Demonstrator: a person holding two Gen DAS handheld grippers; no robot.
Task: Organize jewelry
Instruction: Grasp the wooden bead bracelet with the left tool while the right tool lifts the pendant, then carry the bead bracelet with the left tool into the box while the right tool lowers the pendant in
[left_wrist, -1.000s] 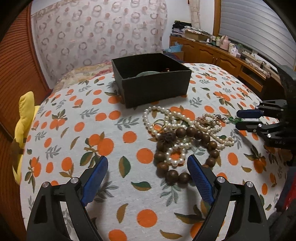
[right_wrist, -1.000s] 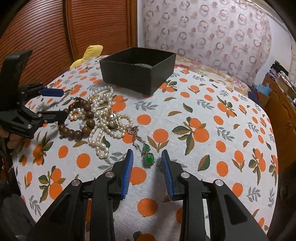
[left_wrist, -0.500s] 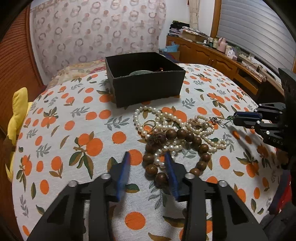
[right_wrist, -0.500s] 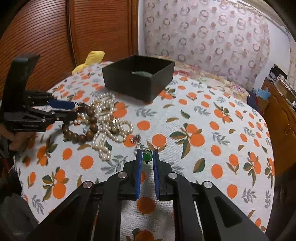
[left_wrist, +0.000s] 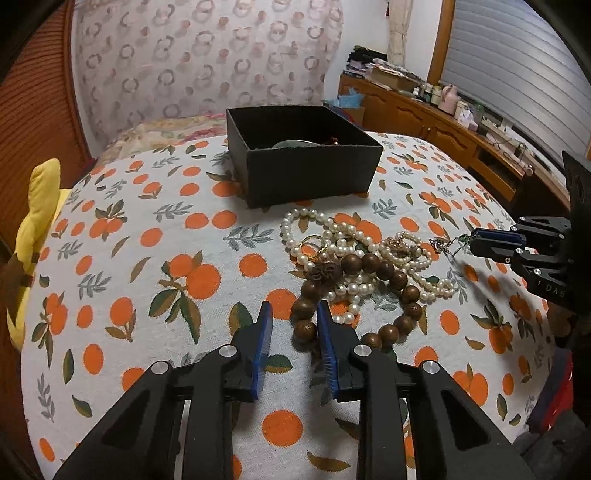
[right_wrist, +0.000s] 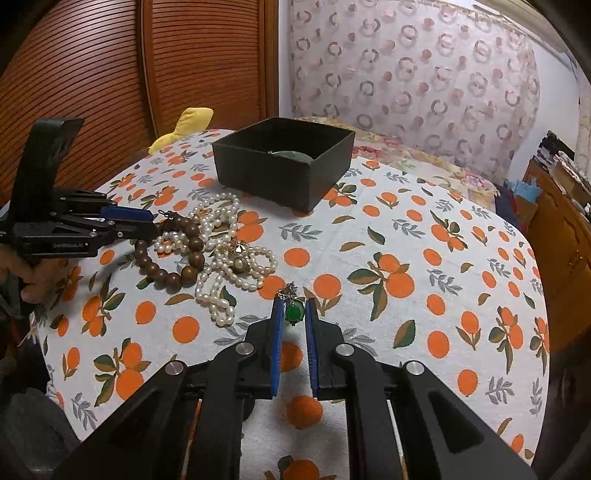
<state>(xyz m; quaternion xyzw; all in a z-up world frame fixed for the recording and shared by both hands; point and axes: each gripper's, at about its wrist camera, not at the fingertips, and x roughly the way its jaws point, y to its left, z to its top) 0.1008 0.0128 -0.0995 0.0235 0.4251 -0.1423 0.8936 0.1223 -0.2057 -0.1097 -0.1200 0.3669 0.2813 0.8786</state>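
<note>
Right gripper (right_wrist: 293, 314) closed on green pendant (right_wrist: 294, 313), black box (right_wrist: 284, 162) beyond

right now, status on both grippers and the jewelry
Right gripper shut on green pendant. Left gripper nearly closed around wooden bead bracelet. Pearl strands tangled with both.

black box (left_wrist: 310, 177), green pendant (right_wrist: 294, 313), orange-print tablecloth (left_wrist: 147, 280)
</note>
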